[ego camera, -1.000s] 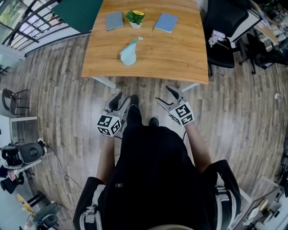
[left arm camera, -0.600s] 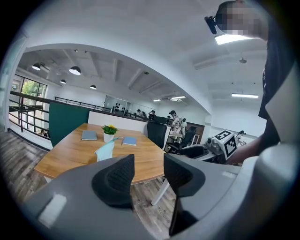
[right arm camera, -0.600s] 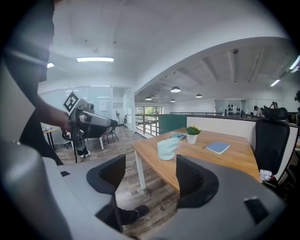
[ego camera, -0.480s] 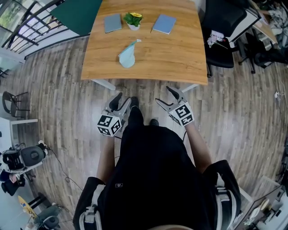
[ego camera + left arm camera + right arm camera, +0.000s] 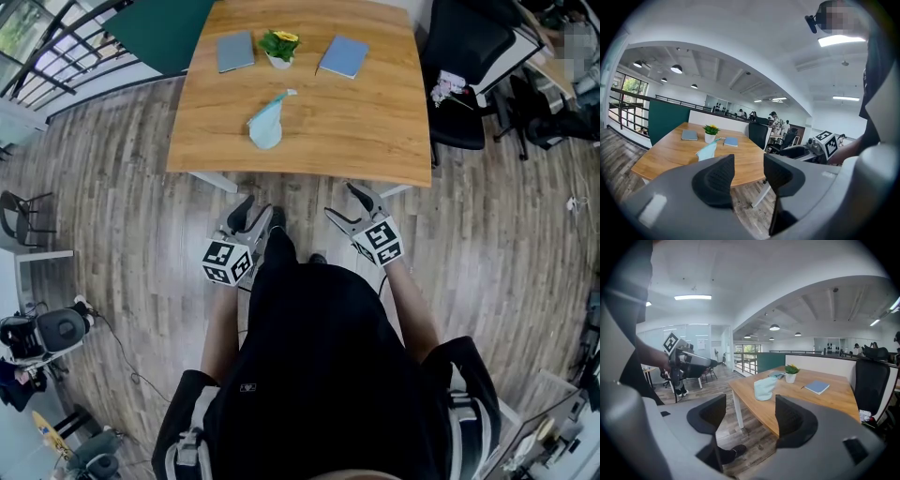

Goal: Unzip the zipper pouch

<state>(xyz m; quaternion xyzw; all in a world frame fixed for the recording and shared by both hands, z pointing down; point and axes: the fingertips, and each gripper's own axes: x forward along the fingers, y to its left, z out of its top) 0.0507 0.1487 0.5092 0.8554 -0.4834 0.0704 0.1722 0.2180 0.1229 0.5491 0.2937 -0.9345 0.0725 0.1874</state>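
A pale blue zipper pouch (image 5: 266, 122) lies on the wooden table (image 5: 366, 131), left of its middle; it also shows as the pouch (image 5: 707, 151) in the left gripper view and the pouch (image 5: 764, 387) in the right gripper view. Both grippers hang over the floor, short of the table's near edge. My left gripper (image 5: 250, 214) is open and empty, and so is my right gripper (image 5: 348, 201). Neither touches the pouch.
On the far part of the table stand a small potted plant (image 5: 279, 44) and two grey-blue notebooks (image 5: 236, 50) (image 5: 343, 56). A black office chair (image 5: 469, 66) stands right of the table. Wooden floor lies between me and the table's white legs (image 5: 217, 178).
The view has shifted a little, so the table sits slightly farther up and left. Both grippers stay open in nearly the same place.
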